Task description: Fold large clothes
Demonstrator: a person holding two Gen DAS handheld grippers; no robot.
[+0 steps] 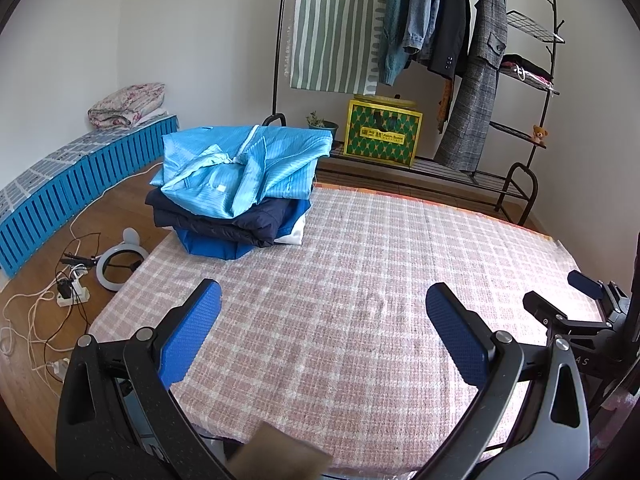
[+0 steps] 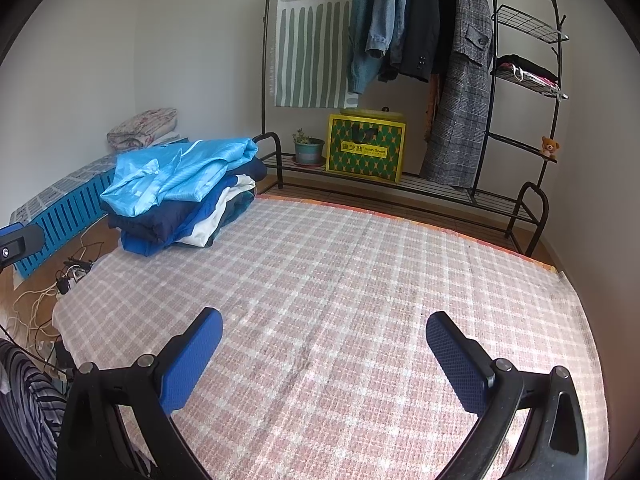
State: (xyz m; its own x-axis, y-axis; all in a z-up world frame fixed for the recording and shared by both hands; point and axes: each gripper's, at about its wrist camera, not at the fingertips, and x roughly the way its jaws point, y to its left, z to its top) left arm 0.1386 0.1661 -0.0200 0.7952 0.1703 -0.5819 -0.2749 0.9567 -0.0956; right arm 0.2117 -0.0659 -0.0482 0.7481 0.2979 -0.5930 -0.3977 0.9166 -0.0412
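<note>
A stack of folded clothes sits at the far left corner of the pink checked table cover (image 1: 360,272) (image 2: 360,280). Topmost is a light blue striped garment (image 1: 244,164) (image 2: 176,180), over a dark navy one (image 1: 224,220) (image 2: 160,220) and blue and white pieces beneath. My left gripper (image 1: 322,300) is open over the bare cover near the front edge, nothing between its blue pads. My right gripper (image 2: 324,328) is also open and empty over the cover. The right gripper's body (image 1: 580,312) shows at the right edge of the left wrist view.
A black clothes rack (image 1: 512,60) (image 2: 520,80) with hanging coats stands behind the table, with a yellow-green box (image 1: 384,132) (image 2: 366,148) and a potted plant (image 2: 308,148) on its lower shelf. Blue crates (image 1: 80,184), a ring light (image 1: 120,264) and cables (image 1: 48,300) are on the floor at left.
</note>
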